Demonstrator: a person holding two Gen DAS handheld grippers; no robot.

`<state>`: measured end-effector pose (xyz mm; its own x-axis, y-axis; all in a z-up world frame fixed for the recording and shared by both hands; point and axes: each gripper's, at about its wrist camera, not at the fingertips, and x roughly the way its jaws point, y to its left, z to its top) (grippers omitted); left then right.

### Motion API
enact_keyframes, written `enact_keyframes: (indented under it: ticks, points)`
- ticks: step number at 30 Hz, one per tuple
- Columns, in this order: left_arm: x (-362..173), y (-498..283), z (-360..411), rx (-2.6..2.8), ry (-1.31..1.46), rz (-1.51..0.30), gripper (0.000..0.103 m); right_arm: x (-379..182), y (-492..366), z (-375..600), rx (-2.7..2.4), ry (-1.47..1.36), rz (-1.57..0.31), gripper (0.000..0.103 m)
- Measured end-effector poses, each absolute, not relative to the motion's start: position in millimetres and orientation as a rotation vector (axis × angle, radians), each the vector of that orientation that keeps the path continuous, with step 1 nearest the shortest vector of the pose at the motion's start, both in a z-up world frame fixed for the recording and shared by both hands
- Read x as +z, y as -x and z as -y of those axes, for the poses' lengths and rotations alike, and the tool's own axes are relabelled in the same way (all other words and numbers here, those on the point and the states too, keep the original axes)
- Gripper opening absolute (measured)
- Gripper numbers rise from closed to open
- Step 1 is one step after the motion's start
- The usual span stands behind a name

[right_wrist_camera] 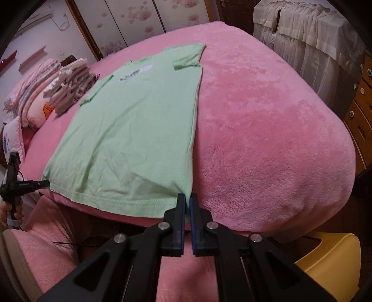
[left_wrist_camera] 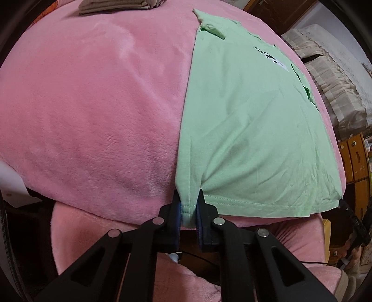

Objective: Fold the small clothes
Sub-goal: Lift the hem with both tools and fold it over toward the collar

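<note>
A light green T-shirt (left_wrist_camera: pixel 244 120) (right_wrist_camera: pixel 139 120) lies flat on the pink fleece blanket (left_wrist_camera: pixel 93 104) (right_wrist_camera: pixel 267 120), sleeves folded in, its hem at the bed's near edge. My left gripper (left_wrist_camera: pixel 188 195) is shut on the hem's left corner, and the cloth bunches between the blue pads. My right gripper (right_wrist_camera: pixel 187 198) is shut on the hem's right corner, slightly raised. Each gripper also shows small at the other view's edge: the right gripper (left_wrist_camera: pixel 343 203) and the left gripper (right_wrist_camera: pixel 45 183).
A stack of folded clothes (right_wrist_camera: pixel 72 86) (left_wrist_camera: pixel 116 5) and pillows (right_wrist_camera: pixel 34 97) lie at the bed's far left. Wooden drawers (right_wrist_camera: pixel 358 120), white draped furniture (right_wrist_camera: pixel 313 34) and a yellow stool (right_wrist_camera: pixel 330 255) stand to the right. A person's pink-clad legs (left_wrist_camera: pixel 93 244) are below the bed edge.
</note>
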<state>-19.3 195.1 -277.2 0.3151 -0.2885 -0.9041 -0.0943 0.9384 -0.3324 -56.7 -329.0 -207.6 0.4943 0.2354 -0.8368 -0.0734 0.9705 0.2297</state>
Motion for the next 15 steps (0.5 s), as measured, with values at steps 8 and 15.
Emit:
enact_keyframes:
  ticks: [8, 15]
  points:
    - [-270.9, 20.5, -203.0, -0.138, 0.407, -1.252, 0.007, -203.6, 51.5, 339.4, 0.223, -0.303, -1.039, 0.003]
    - [-230.0, 19.7, -225.9, -0.224, 0.598, -1.145, 0.005, -156.9, 40.0, 351.3, 0.308, -0.463, -0.912, 0.003]
